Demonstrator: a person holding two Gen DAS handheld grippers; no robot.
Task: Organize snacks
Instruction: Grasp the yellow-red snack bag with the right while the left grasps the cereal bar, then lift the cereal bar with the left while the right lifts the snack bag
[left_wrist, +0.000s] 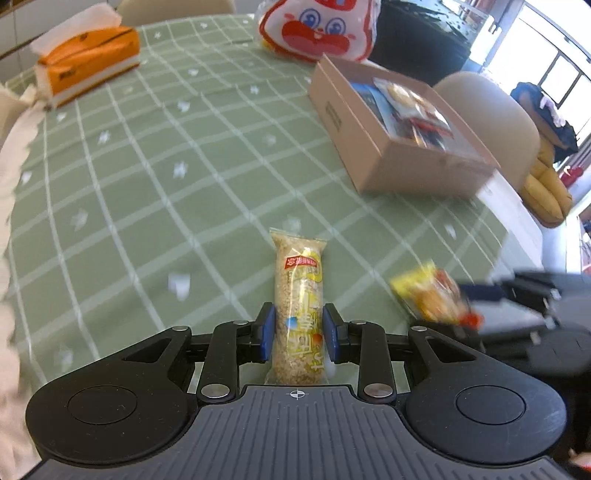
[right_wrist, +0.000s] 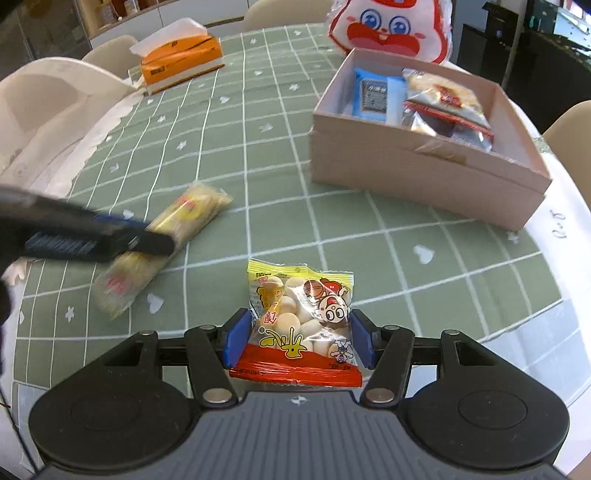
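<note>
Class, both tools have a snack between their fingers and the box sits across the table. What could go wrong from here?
1. The left tool grips the long rice bar near one end; it may droop or slip.
2. The right tool pinches a puffy biscuit bag; squeezing could crush the biscuits.
3. The cardboard box already holds packets, so both tools arriving together may collide.

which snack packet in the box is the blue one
The flat blue packet at the left side of the cardboard box. The packets beside it are clear with red edging.
</note>
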